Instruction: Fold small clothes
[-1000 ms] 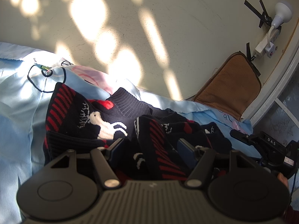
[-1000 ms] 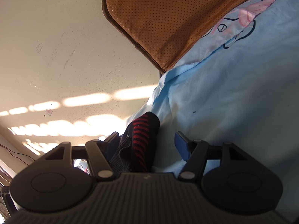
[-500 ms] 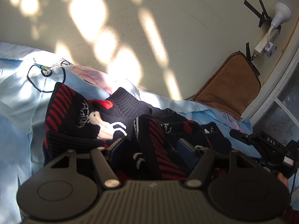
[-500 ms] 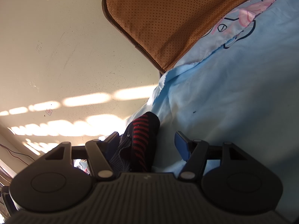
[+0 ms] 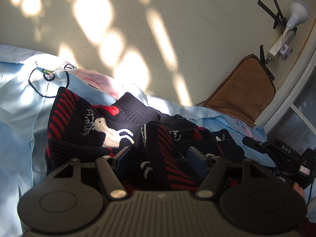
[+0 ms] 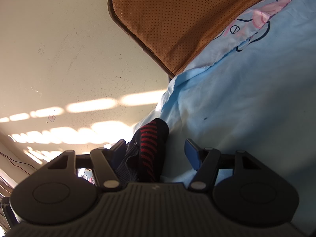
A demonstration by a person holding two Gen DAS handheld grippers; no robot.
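Observation:
A dark navy sock [image 5: 102, 126] with red stripes and a white bird pattern lies on the light blue sheet [image 5: 17, 122]. More of the same dark patterned socks [image 5: 169, 158] are bunched between the fingers of my left gripper [image 5: 160, 154], which is open around them. In the right wrist view, my right gripper [image 6: 156, 150] is open, with a red-striped sock end [image 6: 152, 144] lying between its fingers, close to the left finger. The right gripper also shows at the right edge of the left wrist view [image 5: 280, 154].
The cream wall [image 5: 158, 29] rises just behind the bed. A brown perforated cushion [image 5: 243, 96] leans against it at the right, also large in the right wrist view [image 6: 177, 19]. A white power strip with a lamp [image 5: 284, 39] hangs on the wall.

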